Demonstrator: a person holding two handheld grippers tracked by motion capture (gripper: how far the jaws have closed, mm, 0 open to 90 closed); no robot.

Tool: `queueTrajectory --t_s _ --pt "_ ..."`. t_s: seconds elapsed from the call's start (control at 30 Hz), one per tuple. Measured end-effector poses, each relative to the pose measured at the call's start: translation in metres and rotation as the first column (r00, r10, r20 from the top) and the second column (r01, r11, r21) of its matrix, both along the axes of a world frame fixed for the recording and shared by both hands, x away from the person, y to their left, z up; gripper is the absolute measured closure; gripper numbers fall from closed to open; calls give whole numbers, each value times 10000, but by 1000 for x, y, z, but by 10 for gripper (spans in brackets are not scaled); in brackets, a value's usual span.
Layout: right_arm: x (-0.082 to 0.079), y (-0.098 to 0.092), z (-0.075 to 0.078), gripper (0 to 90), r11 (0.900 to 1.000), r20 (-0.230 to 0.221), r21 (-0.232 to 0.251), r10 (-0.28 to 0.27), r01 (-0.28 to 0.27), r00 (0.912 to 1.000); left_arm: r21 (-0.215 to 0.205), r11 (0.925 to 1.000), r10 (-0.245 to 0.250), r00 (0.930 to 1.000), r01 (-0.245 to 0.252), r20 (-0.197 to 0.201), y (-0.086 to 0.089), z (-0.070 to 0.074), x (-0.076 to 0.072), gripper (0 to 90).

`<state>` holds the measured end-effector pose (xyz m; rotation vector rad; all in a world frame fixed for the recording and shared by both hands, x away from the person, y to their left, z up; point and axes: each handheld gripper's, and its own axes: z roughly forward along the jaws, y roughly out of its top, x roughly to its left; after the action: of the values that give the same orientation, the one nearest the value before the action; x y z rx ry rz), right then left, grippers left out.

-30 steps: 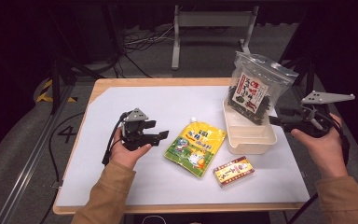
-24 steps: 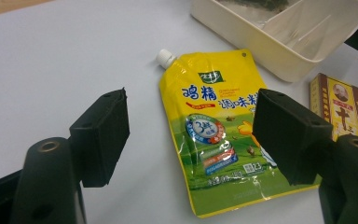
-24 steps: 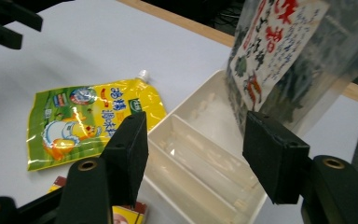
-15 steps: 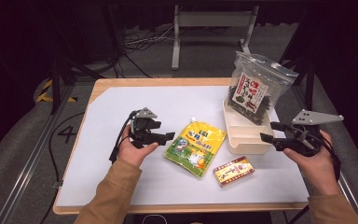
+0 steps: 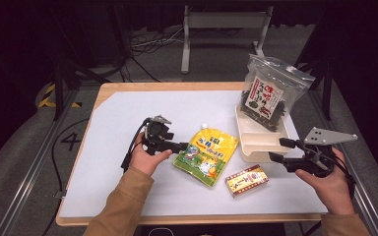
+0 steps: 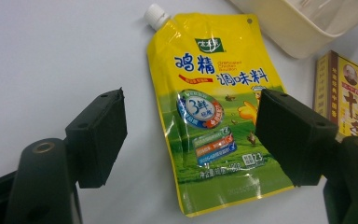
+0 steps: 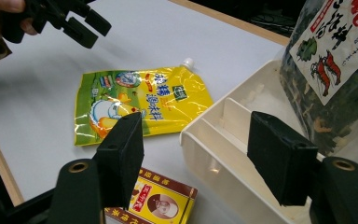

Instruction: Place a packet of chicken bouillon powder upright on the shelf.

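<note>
Yellow pouch (image 5: pixel 205 154) lies flat on surface (image 5: pixel 118 123), long axis diagonal, spout pointing away; left gripper (image 5: pixel 181 146) and right gripper (image 5: pixel 277 150) jaws just opening, empty.

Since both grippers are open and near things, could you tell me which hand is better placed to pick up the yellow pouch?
Left. The left gripper sits right at the yellow pouch, open jaws framing it. The right gripper faces the cream tray instead.
</note>
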<state>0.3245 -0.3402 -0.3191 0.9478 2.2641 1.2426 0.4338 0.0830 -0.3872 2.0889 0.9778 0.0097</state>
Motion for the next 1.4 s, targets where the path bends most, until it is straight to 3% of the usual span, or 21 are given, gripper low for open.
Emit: queueTrajectory --t_s 0.4,0.93,1.13,1.3,1.4 --pt "0 5 1 349 9997 14 45 247 -247 9997 160 9999 -32 9925 51 -1221 -4 -19 9 255" --pt "2 3 -6 343 9997 -118 -89 241 -243 9996 261 9982 -497 9846 549 -1674 -22 -33 12 291" --pt "1 2 -7 343 9998 -153 -30 184 -184 9997 496 9969 -504 9790 613 -1974 -26 -38 14 248" --pt "3 4 -8 340 9998 -186 -104 148 -150 9997 819 9917 -807 9749 995 -2074 -31 -44 14 211" --pt "3 5 -9 336 9999 -199 -81 149 -151 9997 964 9894 -880 9764 1086 -1971 -34 -44 12 198"
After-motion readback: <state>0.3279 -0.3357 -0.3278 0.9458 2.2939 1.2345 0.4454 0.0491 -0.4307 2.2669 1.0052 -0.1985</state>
